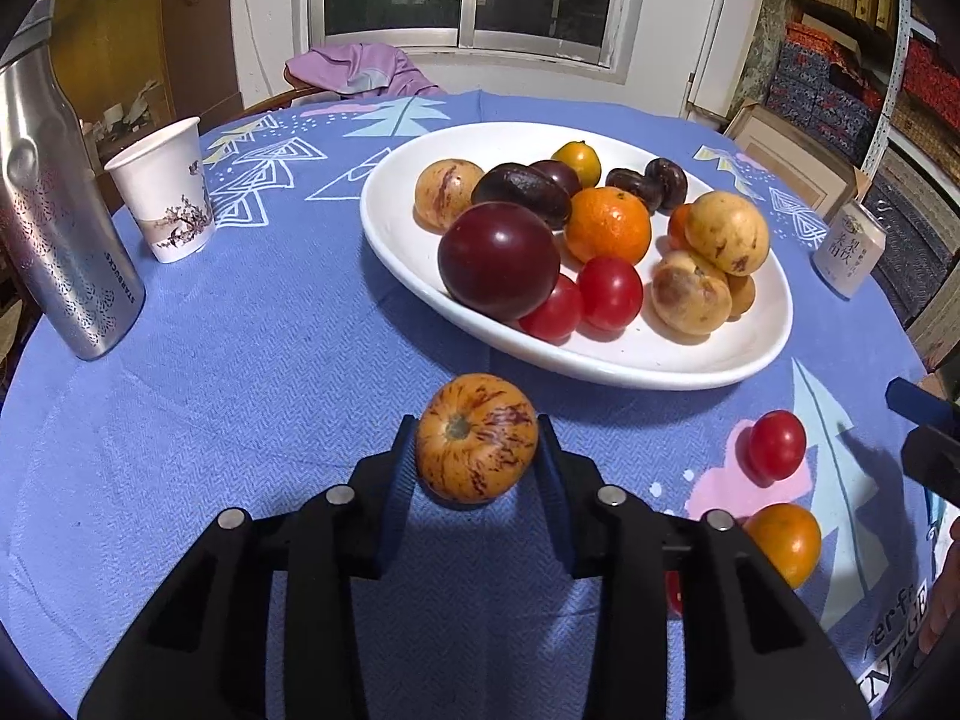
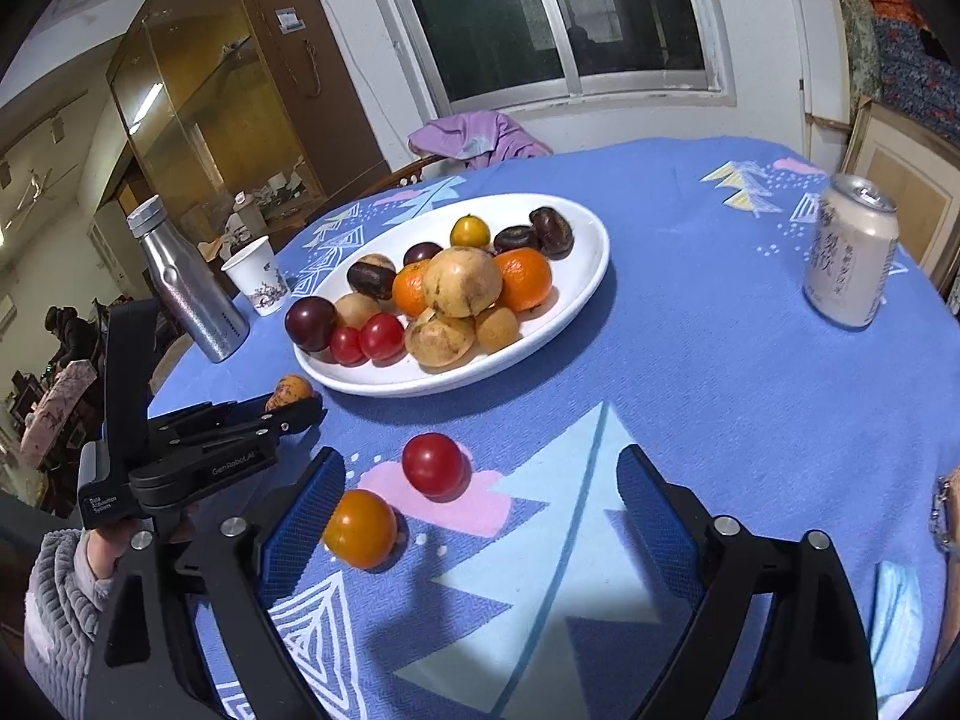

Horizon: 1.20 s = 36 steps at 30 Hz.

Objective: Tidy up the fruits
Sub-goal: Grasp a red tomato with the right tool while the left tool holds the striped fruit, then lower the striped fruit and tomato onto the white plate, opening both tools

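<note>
My left gripper (image 1: 477, 441) is shut on a yellow fruit with purple streaks (image 1: 476, 438), just in front of the white oval plate (image 1: 690, 360); the fruit also shows in the right wrist view (image 2: 289, 390). The plate (image 2: 576, 300) holds several fruits: plums, oranges, red tomatoes, yellow melons. A red tomato (image 2: 433, 463) and a small orange fruit (image 2: 360, 528) lie loose on the blue cloth. My right gripper (image 2: 480, 492) is open and empty; the orange fruit sits by its left finger (image 2: 306, 510).
A steel bottle (image 1: 54, 222) and a paper cup (image 1: 165, 192) stand at the left. A drink can (image 2: 852, 252) stands at the right. A purple cloth (image 1: 360, 69) hangs on a chair behind the table.
</note>
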Tool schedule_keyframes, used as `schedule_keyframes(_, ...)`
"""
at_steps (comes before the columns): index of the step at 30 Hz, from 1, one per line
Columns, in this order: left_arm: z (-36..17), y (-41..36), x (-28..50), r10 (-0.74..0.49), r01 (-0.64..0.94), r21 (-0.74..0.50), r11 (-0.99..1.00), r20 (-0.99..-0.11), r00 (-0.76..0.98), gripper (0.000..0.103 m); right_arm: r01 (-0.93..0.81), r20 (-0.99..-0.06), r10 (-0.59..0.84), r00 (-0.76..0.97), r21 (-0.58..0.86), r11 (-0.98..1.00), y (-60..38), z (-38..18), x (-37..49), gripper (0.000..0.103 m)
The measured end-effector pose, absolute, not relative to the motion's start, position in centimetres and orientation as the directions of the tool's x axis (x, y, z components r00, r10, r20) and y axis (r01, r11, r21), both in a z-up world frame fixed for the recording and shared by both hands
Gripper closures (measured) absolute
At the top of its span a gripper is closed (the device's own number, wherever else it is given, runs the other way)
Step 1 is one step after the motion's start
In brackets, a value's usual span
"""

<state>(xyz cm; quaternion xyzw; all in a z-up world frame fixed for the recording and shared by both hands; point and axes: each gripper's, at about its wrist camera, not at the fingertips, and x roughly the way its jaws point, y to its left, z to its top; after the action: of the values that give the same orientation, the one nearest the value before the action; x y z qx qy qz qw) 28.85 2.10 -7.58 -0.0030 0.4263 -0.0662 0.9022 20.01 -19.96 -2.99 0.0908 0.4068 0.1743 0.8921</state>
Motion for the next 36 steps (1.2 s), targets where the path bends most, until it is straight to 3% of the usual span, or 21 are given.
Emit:
schedule_keyframes(3,-7.5,2.3,28.9,-0.114,0.104,-0.062,0.993,-0.770,0.628,0.066,-0.236,-0.707,0.407,0.579,0.333,0.913,-19.4,-3.5,20.7,0.021)
schedule_keyframes(10,-7.5,2.1,28.8,-0.106,0.104,-0.052,0.993,-0.770,0.629,0.066,-0.265,-0.743,0.417,0.523,0.323,0.909,-16.8,-4.7,22.0,0.053)
schedule_keyframes(23,-7.6,1.9,28.7,-0.097,0.105,-0.039,0.994,-0.769,0.631,0.066,-0.272,-0.770,0.369,0.520,0.260,0.927,-15.6,-6.4,22.7,0.066)
schedule_keyframes(25,-7.5,1.8,28.6,-0.093,0.105,-0.034,0.994,-0.766,0.636,0.066,-0.283,-0.768,0.376,0.519,0.261,0.923,-15.5,-6.3,22.6,0.072)
schedule_keyframes(36,-5.5,0.9,26.4,-0.060,0.096,0.013,0.995,-0.693,0.718,0.066,-0.300,-0.732,0.377,0.568,0.242,0.923,-16.1,-4.7,21.3,0.073)
